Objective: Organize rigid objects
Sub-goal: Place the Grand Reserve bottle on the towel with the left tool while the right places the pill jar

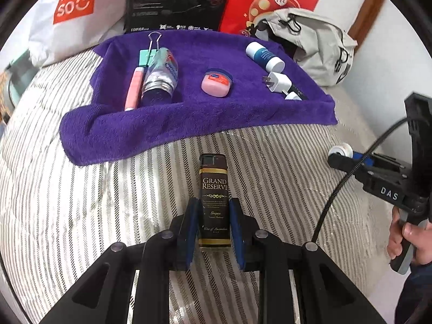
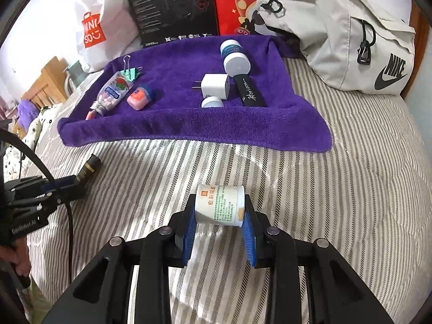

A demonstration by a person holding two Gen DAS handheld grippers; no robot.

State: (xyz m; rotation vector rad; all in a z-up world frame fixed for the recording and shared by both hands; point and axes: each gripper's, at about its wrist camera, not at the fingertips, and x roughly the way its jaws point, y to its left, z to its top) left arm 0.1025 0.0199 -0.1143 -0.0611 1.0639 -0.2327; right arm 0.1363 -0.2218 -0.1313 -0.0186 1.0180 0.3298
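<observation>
The left gripper has its blue pads pressed against both sides of a dark lighter labelled "Grand Reserve", which points away over the striped bedspread, near the front edge of the purple towel. The right gripper clamps a small white jar lying on its side, one pad on each end, also just above the bedspread and short of the towel.

Farther off, the towel carries the sorted things. At its left sit a mint binder clip, a pink tube and a clear squeeze bottle lying side by side. Towards the middle sits a pink Vaseline tub. On the right lie a white-and-blue bottle, a white plug adapter, a small white cap just in front of it, and a black lighter marked "Horizon" touching the adapter's right side.

Behind the towel stand a white Miniso bag, a black box and a red bag. A grey Nike bag slumps at the far right. A hand grips the right handle.
</observation>
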